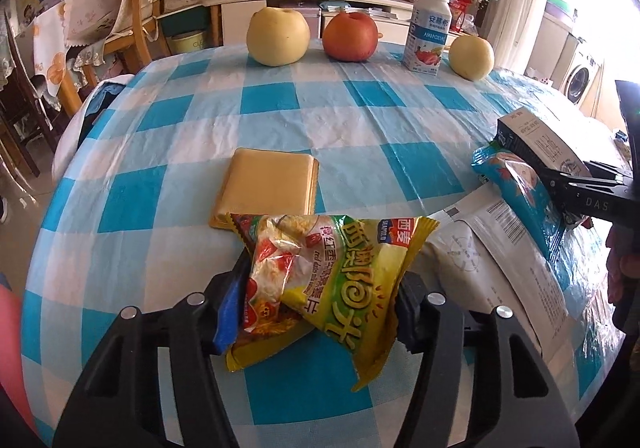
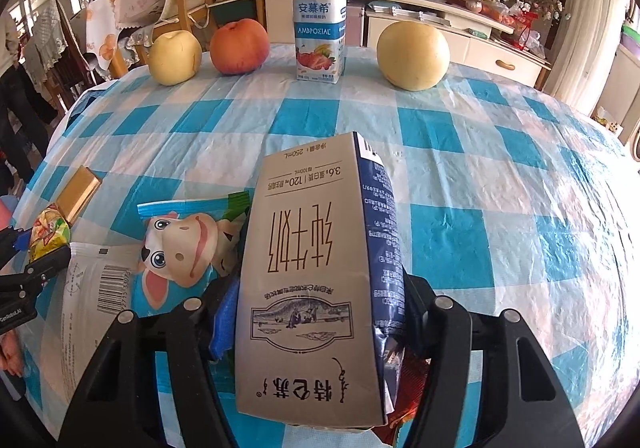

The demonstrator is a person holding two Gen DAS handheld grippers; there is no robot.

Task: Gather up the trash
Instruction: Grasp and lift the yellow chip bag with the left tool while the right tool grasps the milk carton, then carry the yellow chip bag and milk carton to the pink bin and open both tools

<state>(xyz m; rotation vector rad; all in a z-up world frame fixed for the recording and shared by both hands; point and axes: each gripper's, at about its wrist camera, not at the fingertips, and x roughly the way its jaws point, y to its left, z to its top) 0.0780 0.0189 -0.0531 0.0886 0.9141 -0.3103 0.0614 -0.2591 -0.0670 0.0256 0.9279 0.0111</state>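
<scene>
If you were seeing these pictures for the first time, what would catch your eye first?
The yellow snack wrapper clamped in the left hand-held gripper, and the grey milk carton filling the right hand-held gripper. Behind, along the checkered tablecloth's far edge, stand fruit and a yogurt bottle.

The middle of the checked tablecloth (image 1: 320, 116) is free; a gripper can pass there. At 12 o'clock stands a row: a pear (image 1: 277, 37), an apple (image 1: 351, 36), a yogurt bottle (image 1: 427, 30) and a second pear (image 1: 471, 57), with gaps between. A tan flat pack (image 1: 267, 186) lies just ahead of centre. At 3 o'clock a printed bag (image 1: 500, 248) covers the cloth.
</scene>
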